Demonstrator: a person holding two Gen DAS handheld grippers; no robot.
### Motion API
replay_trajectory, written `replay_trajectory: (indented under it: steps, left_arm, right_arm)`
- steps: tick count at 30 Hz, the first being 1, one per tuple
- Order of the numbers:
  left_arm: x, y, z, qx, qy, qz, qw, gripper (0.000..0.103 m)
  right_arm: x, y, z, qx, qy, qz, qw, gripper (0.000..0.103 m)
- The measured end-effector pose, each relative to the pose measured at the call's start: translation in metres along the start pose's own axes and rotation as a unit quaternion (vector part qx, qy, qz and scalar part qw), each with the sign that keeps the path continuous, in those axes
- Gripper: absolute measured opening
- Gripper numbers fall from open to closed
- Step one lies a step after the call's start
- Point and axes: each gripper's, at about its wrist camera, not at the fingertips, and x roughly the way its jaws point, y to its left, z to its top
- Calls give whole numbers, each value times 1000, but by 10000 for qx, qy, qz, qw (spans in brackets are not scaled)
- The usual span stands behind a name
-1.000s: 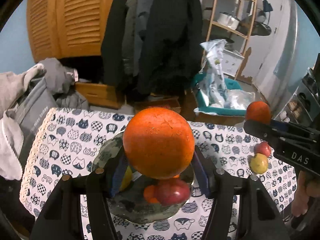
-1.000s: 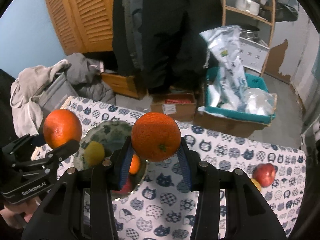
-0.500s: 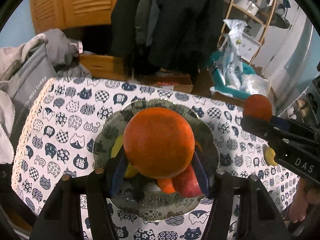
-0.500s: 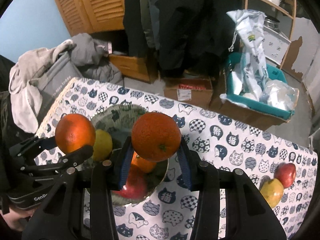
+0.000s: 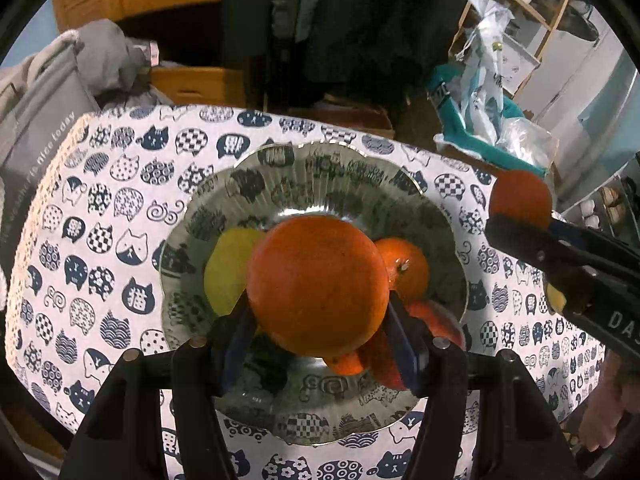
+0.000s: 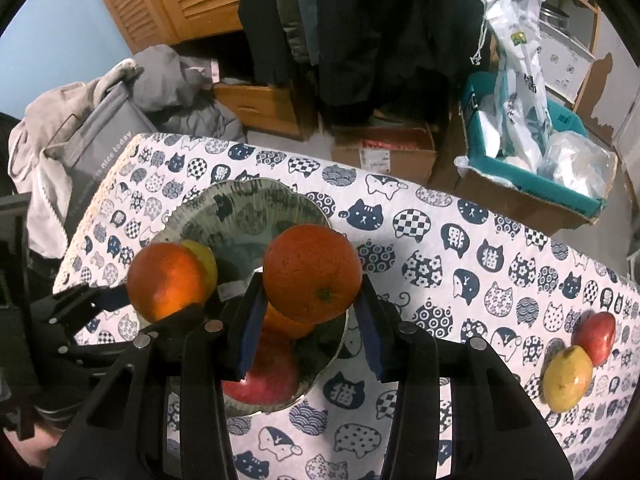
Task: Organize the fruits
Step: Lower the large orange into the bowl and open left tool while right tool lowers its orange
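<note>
- In the left wrist view, the left gripper (image 5: 318, 300) pinches a large orange (image 5: 318, 284) between its blue pads at frame centre, poised over a scalloped, patterned bowl (image 5: 320, 172).
- Inside the bowl, a yellow-green fruit (image 5: 226, 268) lies left of the held orange, a smaller orange (image 5: 406, 266) to its right, and red fruit (image 5: 436, 320) shows at lower right; how many pieces lie under the held orange cannot be told.
- At the right edge of that view, the right gripper (image 5: 520, 216) comes in sideways, clamped on a second orange (image 5: 520, 196); part of a hand (image 5: 608, 416) shows at lower right.
- In the right wrist view, the right gripper (image 6: 310, 308) grips its orange (image 6: 312, 272), stem end facing the camera, over the right rim of the bowl (image 6: 248, 204).
- The left gripper (image 6: 172, 308) and its orange (image 6: 168, 282) appear at left centre of that frame, over the bowl's left side.
- Below the right gripper's orange, an orange fruit (image 6: 284, 326) and a red apple (image 6: 264, 380) sit in the bowl.
- On the cat-print tablecloth (image 6: 460, 240), a red apple (image 6: 596, 336) and a yellow fruit (image 6: 568, 378) lie touching at far right, well apart from the bowl.
</note>
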Motion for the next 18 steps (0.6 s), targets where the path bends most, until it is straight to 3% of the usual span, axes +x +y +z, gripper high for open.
replay_trajectory:
  steps: [9,12,14,18]
  left_arm:
    - [16,-2,-2,46,269,73,9996,64]
    - [11,-1,0,46,93,-5,9999,65]
    - [4,-1,2,66,-82,39,9999,77]
    - [0,7,6,-48,-109,119,9999,80]
  right_arm:
    - [7,0,1,43,49,53,10000,43]
    - [9,2,2,41,64,65,9999,43]
    - [11,2,3,46,72,70,9999,43]
    - [14,2,3,73,105,113,9999,43]
